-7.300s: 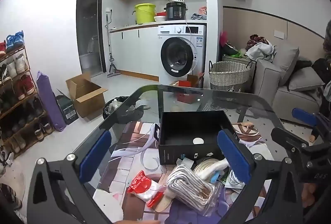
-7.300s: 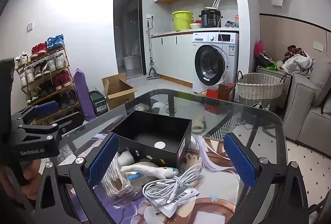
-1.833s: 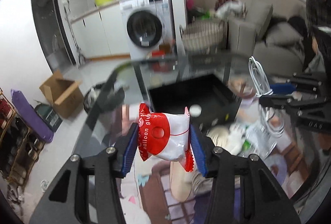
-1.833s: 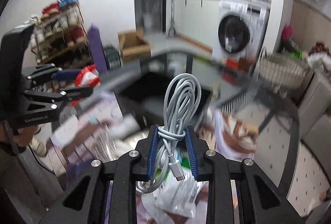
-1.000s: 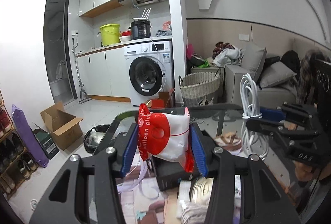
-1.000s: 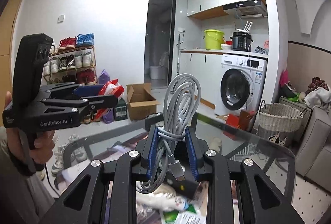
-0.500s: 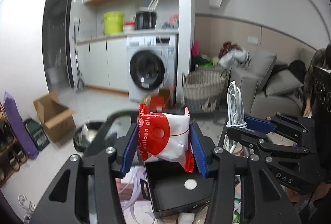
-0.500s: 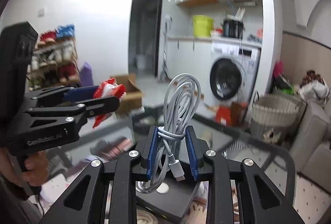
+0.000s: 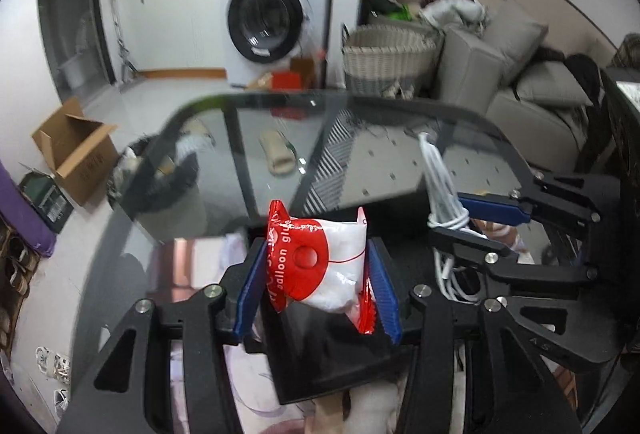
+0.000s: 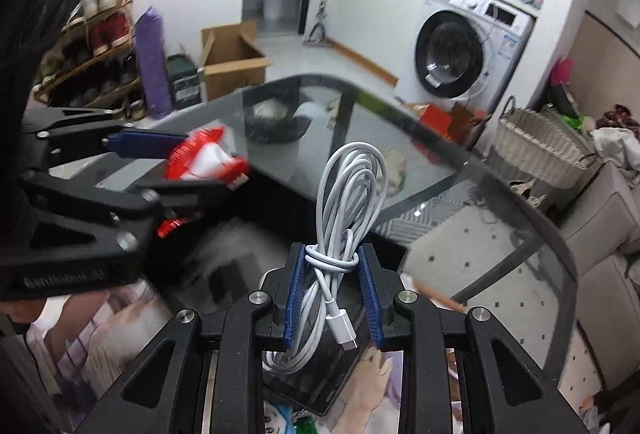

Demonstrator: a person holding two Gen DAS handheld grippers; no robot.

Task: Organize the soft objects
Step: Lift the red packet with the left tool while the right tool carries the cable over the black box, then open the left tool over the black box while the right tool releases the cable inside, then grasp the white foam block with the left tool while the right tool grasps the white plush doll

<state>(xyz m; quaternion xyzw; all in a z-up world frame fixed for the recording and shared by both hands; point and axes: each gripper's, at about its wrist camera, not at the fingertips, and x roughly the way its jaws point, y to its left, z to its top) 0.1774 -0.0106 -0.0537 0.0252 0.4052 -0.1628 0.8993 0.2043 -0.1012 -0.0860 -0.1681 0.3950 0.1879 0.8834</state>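
My left gripper (image 9: 316, 270) is shut on a red and white balloon glue packet (image 9: 320, 258) and holds it over the open black box (image 9: 332, 366). My right gripper (image 10: 330, 274) is shut on a coiled white charging cable (image 10: 344, 201), also above the black box (image 10: 240, 246). In the left wrist view the right gripper (image 9: 460, 218) with the cable (image 9: 438, 185) is at the right. In the right wrist view the left gripper (image 10: 176, 169) with the packet (image 10: 206, 159) is at the left. The box's inside is mostly hidden by both grippers.
The box stands on a glass table (image 9: 380, 121) over a patterned mat (image 10: 120, 322). Loose items lie at the table's near edge (image 9: 372, 410). Beyond are a washing machine (image 9: 272, 9), a wicker basket (image 9: 388, 57), a sofa (image 9: 532, 85), a cardboard box (image 9: 72, 149) and a shoe rack (image 10: 92, 45).
Both grippers have tilted downward and come in over the black box, still holding the packet and the cable. The table now fills more of both views.
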